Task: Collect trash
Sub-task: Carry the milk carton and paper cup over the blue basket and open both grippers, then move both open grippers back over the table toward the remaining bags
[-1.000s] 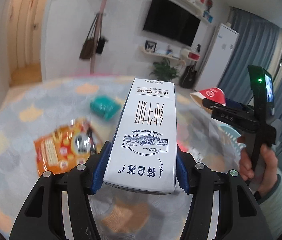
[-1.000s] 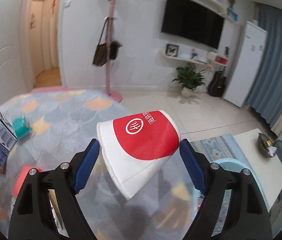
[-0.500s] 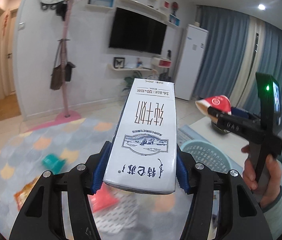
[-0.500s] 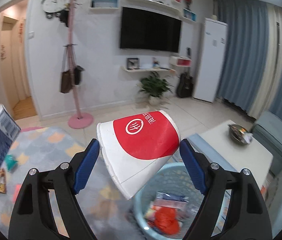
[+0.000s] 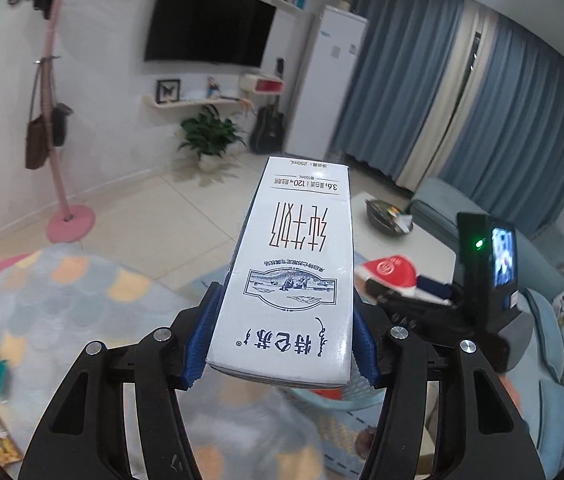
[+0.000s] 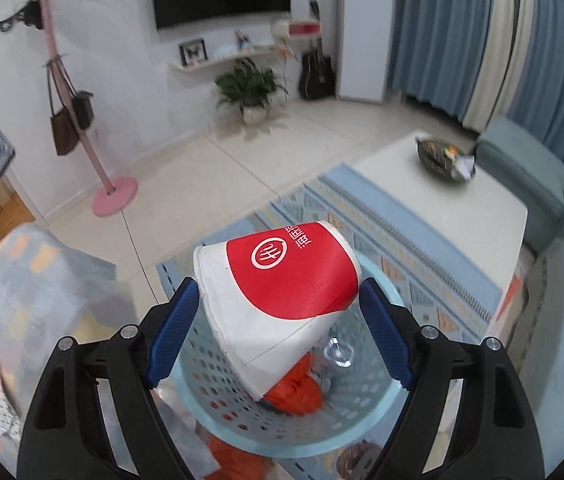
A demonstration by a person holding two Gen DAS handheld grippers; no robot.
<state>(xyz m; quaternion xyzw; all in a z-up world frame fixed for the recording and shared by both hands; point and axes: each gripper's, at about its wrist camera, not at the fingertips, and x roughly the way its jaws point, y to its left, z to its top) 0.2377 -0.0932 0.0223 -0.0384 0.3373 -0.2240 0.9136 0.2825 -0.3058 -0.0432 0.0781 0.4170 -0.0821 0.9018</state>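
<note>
Clamping a white milk carton [image 5: 290, 280], the left gripper [image 5: 280, 340] is held level. A crushed red-and-white paper cup [image 6: 278, 296] is pinched by the right gripper [image 6: 278, 328] above the blue basket [image 6: 210, 376], trash visible at 6 o'clock.

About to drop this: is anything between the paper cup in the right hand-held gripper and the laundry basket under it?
Nothing. In the right wrist view the paper cup hangs directly above the basket; only open air between.

Both black two-finger grippers held aloft — the left gripper [image 5: 280, 344] clamped on a white milk carton [image 5: 294, 280], the right gripper [image 6: 278, 332] pinching a red-and-white paper cup [image 6: 278, 292].
</note>
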